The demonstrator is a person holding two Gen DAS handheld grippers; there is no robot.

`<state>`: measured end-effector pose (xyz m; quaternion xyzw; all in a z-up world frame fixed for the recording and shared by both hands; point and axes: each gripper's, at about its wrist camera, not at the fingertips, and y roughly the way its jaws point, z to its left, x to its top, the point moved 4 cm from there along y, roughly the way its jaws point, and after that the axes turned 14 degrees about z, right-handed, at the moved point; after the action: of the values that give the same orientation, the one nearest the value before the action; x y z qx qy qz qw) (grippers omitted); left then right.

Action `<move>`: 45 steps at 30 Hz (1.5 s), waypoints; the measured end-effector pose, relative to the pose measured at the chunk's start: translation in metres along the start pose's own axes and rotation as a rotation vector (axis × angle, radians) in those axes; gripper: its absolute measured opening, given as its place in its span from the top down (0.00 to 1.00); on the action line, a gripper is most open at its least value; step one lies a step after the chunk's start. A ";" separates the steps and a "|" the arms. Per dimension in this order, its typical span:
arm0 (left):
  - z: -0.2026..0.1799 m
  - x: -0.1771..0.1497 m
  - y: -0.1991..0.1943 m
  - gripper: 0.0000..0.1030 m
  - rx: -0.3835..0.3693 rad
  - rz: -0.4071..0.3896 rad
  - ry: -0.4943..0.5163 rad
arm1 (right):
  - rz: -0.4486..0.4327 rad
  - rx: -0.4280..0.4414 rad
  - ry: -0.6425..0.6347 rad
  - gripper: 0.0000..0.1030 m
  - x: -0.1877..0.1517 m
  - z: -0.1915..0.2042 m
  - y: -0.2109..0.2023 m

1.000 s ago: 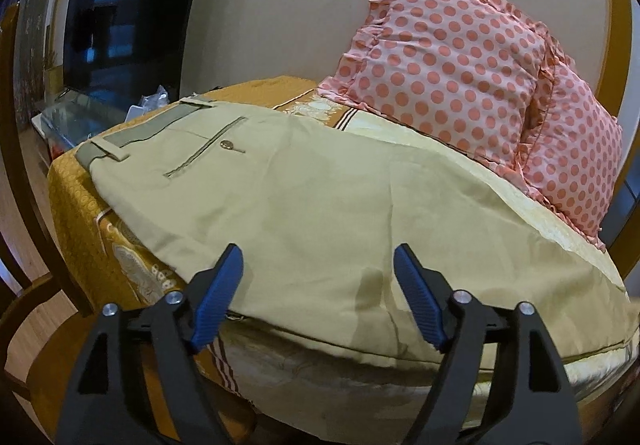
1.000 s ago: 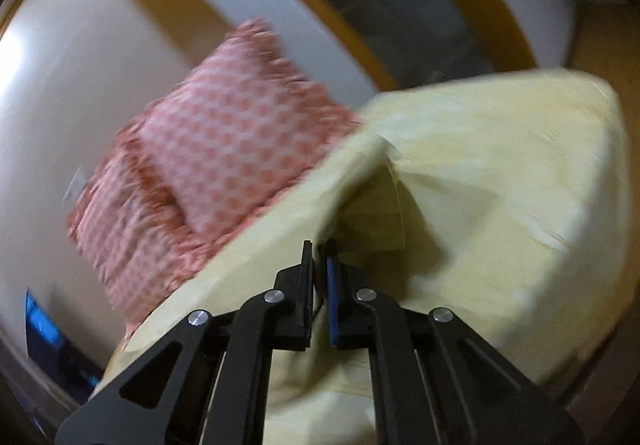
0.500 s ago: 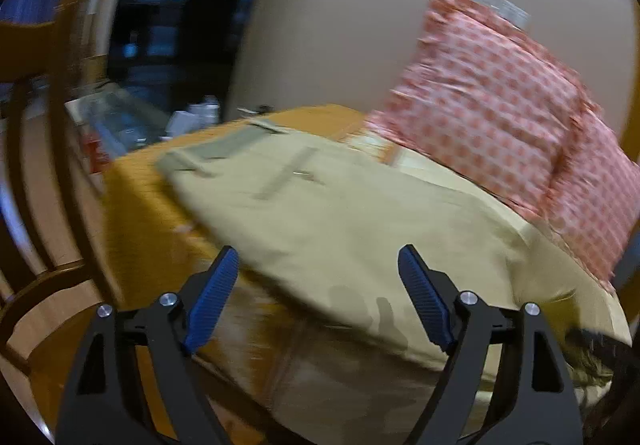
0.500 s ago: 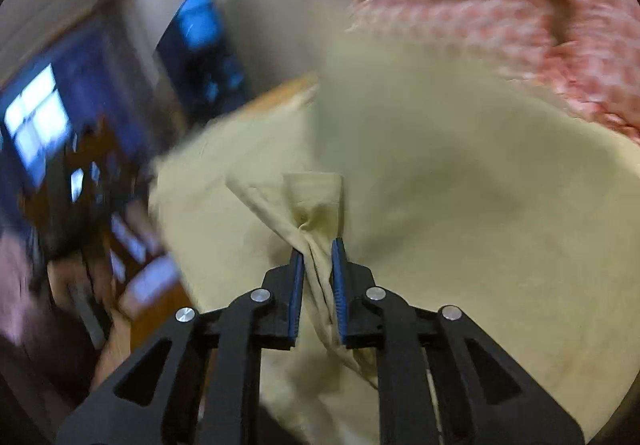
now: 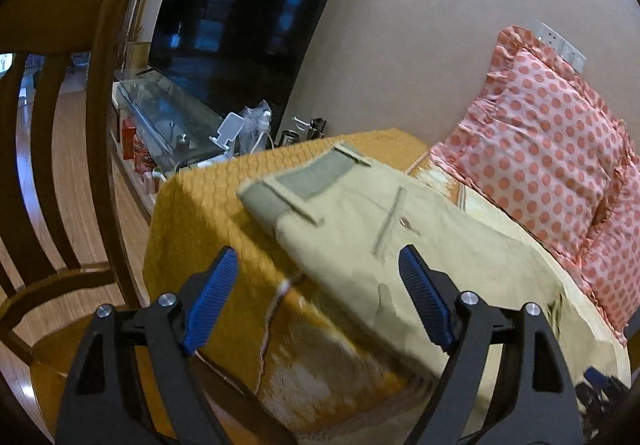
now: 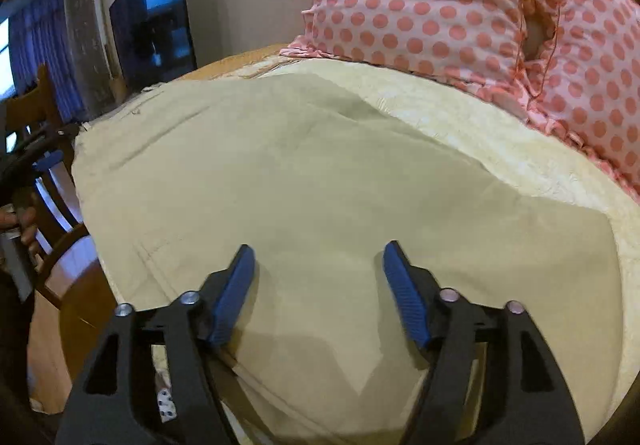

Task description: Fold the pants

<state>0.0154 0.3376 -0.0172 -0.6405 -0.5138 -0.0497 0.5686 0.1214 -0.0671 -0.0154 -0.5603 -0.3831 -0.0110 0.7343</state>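
The khaki pants (image 5: 384, 221) lie flat on a cushioned seat, with the grey-lined waistband (image 5: 308, 181) toward the left end. My left gripper (image 5: 320, 277) is open and empty, hovering near the front edge of the pants just below the waistband and back pocket. In the right wrist view the pants (image 6: 320, 173) spread wide across the seat. My right gripper (image 6: 316, 265) is open and empty just above the leg fabric near its front edge. The left gripper also shows at the far left of the right wrist view (image 6: 44, 161).
Two pink polka-dot pillows (image 5: 552, 149) lean on the wall behind the pants. The seat has an orange cover (image 5: 208, 205). A wooden chair (image 5: 60, 125) stands at the left. A television (image 5: 248, 25) and a glass stand with clutter (image 5: 172, 117) lie beyond.
My right gripper was shut on a pant leg end, swung it across and has let go; it is now open above flat fabric. My left gripper stayed open and shifted toward the waistband.
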 end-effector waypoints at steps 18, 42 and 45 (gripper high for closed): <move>-0.021 0.006 0.031 0.30 -0.283 0.118 -0.092 | -0.017 0.032 0.007 0.21 0.004 0.001 0.009; -0.382 -0.158 -0.062 0.91 -0.529 0.272 0.897 | -0.395 0.050 0.622 0.17 -0.118 -0.183 -0.133; -0.390 -0.216 -0.036 0.91 -0.529 0.433 0.988 | -0.394 0.095 0.676 0.17 -0.129 -0.200 -0.136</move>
<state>0.0923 -0.1025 0.0030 -0.7516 -0.0167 -0.3505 0.5585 0.0796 -0.3374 0.0052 -0.4064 -0.2199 -0.3180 0.8279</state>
